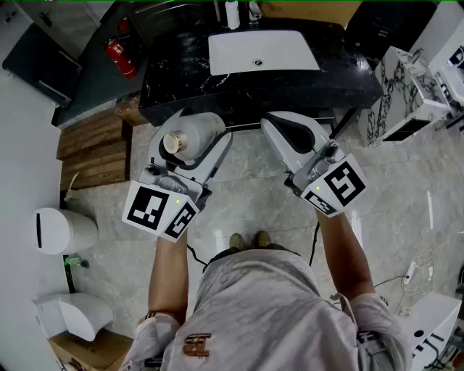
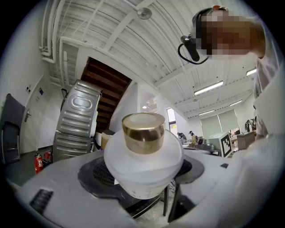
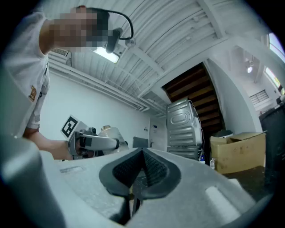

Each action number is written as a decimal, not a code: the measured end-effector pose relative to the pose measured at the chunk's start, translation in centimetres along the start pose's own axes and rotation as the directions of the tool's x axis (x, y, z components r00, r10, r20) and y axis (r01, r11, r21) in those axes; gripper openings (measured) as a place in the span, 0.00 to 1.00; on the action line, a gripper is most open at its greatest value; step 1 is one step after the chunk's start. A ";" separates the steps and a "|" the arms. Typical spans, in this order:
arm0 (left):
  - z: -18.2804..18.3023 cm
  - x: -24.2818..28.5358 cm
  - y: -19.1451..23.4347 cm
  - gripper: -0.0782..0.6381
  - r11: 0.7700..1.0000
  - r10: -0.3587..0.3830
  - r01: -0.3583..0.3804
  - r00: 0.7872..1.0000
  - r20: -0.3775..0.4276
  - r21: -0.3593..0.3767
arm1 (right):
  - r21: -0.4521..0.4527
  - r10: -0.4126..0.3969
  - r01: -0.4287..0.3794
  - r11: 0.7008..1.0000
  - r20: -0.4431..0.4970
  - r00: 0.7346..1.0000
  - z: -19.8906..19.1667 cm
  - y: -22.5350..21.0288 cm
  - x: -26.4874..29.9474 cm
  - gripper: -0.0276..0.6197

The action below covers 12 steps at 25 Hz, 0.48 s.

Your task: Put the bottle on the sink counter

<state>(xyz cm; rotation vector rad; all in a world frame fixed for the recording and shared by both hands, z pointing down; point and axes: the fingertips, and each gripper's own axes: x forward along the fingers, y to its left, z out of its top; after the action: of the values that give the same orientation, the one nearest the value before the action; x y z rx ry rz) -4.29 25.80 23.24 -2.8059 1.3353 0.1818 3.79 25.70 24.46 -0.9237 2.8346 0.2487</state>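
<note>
A frosted white bottle [image 1: 194, 133] with a gold cap [image 1: 174, 142] is held in the air in front of the sink counter [image 1: 177, 83], below its near edge. My left gripper [image 1: 197, 139] is shut on the bottle's body. In the left gripper view the bottle [image 2: 144, 167] fills the space between the jaws, cap [image 2: 143, 131] pointing back at the camera. My right gripper [image 1: 291, 134] hangs beside it to the right, shut and holding nothing; its pads [image 3: 151, 171] meet. The right gripper view also shows the bottle [image 3: 109, 132] at the left.
The black marble counter holds a white basin [image 1: 262, 52] and a white container [image 1: 232, 13] at the back. A red fire extinguisher [image 1: 122, 58] and wooden pallets [image 1: 94, 148] lie to the left. A white bin [image 1: 64, 230] stands lower left, and a marbled cabinet [image 1: 402, 94] at the right.
</note>
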 end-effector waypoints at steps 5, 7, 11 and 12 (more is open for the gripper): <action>0.1 0.7 -0.3 0.57 1.000 0.007 -0.007 1.000 0.004 0.005 | 0.007 0.015 -0.015 1.000 0.008 1.000 0.0 -0.5 -0.4 0.04; 0.0 1.0 -0.4 0.57 1.000 0.013 -0.013 1.000 0.003 0.007 | 0.014 0.022 -0.022 1.000 0.014 1.000 -0.1 -0.8 -0.6 0.04; -0.3 1.8 -0.7 0.57 0.999 0.033 -0.033 0.999 -0.003 0.015 | 0.017 0.033 -0.033 0.999 0.019 0.999 -0.1 -1.6 -1.4 0.04; -0.4 2.0 -0.8 0.57 0.999 0.040 -0.040 0.999 -0.006 0.017 | 0.020 0.038 -0.038 0.999 0.022 0.999 -0.1 -1.8 -1.6 0.04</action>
<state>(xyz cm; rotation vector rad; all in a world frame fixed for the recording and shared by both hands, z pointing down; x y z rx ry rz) -2.43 24.72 23.37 -2.7700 1.3883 0.1624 6.08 25.14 24.70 -0.8588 2.8319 0.2328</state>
